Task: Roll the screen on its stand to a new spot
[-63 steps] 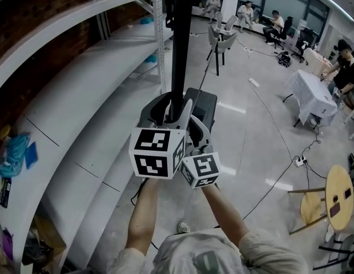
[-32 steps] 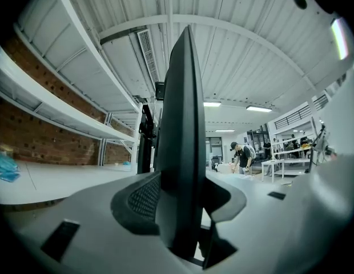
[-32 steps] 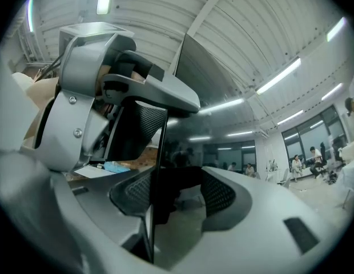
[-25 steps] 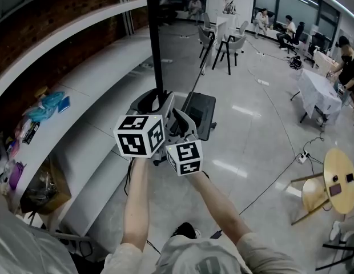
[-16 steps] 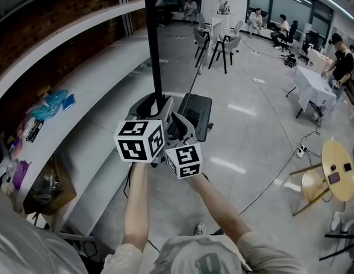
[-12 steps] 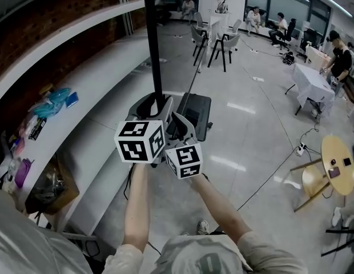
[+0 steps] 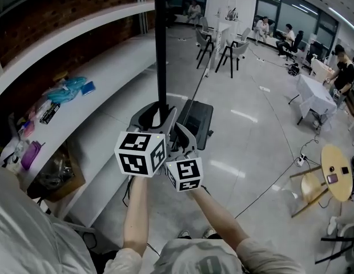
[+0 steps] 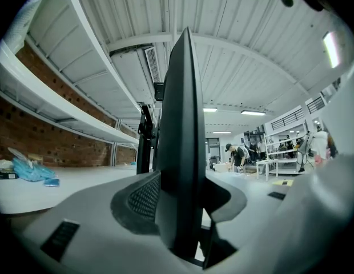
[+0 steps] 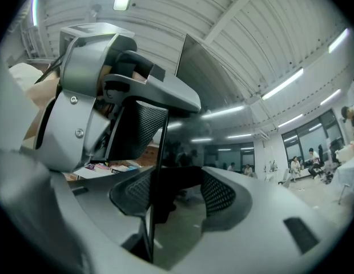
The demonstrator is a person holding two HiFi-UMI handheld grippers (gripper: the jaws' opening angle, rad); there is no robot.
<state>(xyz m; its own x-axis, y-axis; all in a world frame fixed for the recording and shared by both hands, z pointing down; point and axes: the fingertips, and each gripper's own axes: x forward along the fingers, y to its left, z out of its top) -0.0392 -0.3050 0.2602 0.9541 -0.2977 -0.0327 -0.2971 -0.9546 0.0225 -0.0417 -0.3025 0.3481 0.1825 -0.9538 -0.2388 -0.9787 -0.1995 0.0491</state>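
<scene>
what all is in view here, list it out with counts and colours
screen: one, black, upright and edge-on, straight ahead
stand base: one, dark grey, on the floor below the screen
shelves: several tiers, white, along the brick wall at left
bag: one, blue, on a shelf
container: one, purple, on the same shelf, nearer
cardboard box: one, brown, on a lower tier
chairs: at least two, grey, mid-floor
round table: one, light wood, right edge
draped table: one, white, right
cable: one, black, across the floor
people: several, far end
left claw: one, grey, clamped on the screen
right claw: one, grey, clamped on the screen
</scene>
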